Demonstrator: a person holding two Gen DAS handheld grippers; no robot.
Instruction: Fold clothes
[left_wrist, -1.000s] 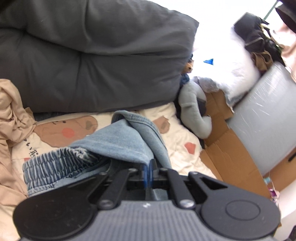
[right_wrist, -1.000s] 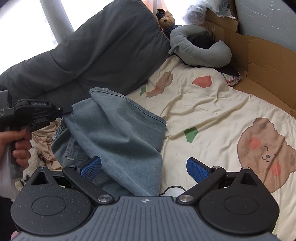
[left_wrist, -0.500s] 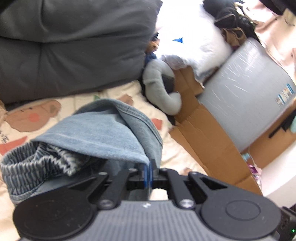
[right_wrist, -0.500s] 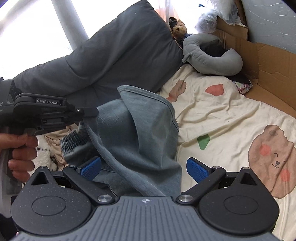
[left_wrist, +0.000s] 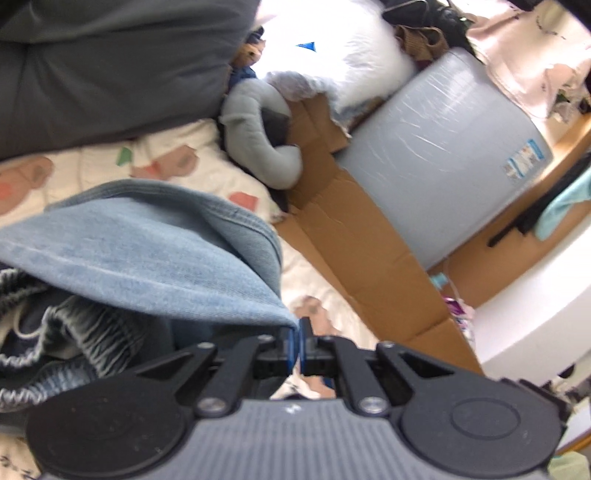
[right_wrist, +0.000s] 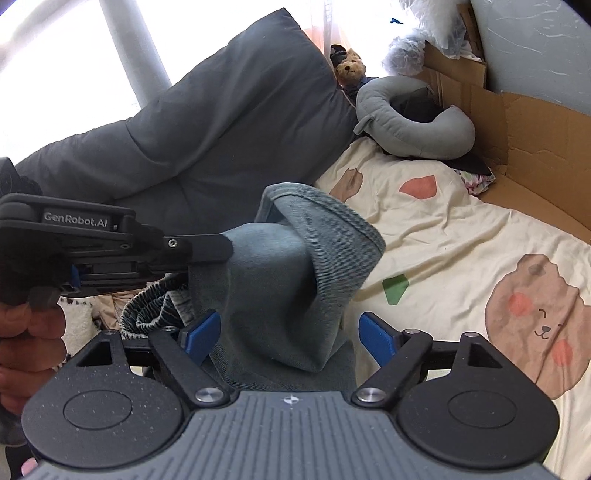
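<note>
Jeans (right_wrist: 291, 280), one pair, hang bunched above the bear-print sheet (right_wrist: 461, 251), pinched at a fold by the left gripper (left_wrist: 298, 341), its blue pads pressed together on the denim. Only the right wrist view shows the hand (right_wrist: 26, 339) gripping that tool's handle. The right gripper (right_wrist: 286, 338) points downward, jaws closing with denim between them, pads not yet pressing.
</note>
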